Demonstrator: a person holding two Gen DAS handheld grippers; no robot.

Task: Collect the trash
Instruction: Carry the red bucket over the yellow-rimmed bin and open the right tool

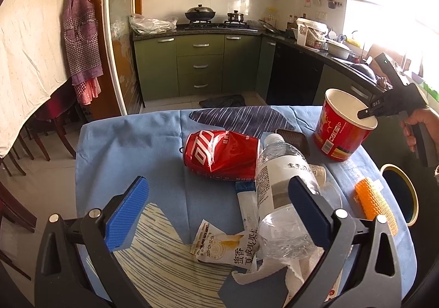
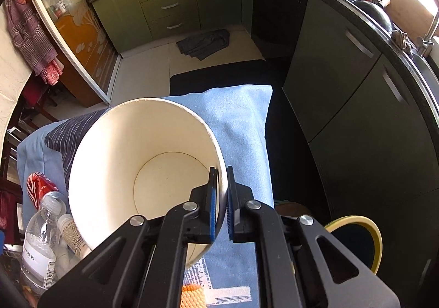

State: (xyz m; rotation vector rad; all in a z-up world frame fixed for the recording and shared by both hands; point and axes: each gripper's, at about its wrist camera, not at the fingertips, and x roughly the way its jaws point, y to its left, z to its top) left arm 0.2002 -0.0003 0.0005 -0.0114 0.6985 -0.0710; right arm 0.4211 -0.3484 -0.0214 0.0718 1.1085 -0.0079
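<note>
A red paper cup (image 1: 340, 129) stands at the table's far right; its white inside fills the right wrist view (image 2: 142, 168). My right gripper (image 2: 221, 192) is shut on the cup's rim, one finger inside and one outside, and it shows in the left wrist view (image 1: 366, 113). My left gripper (image 1: 216, 192) is open and empty above the table's near side. Between its fingers lie a crushed red can (image 1: 222, 154), a clear plastic bottle (image 1: 282, 187) on its side, a snack wrapper (image 1: 233, 247) and crumpled paper (image 1: 274, 272).
The table has a blue cloth (image 1: 131, 149). A dark bin with a yellow rim (image 1: 403, 195) stands at the table's right edge, also in the right wrist view (image 2: 356, 242). An orange ribbed item (image 1: 376, 203) and a small dark tray (image 1: 293, 140) lie nearby. Green cabinets (image 1: 200, 66) stand behind.
</note>
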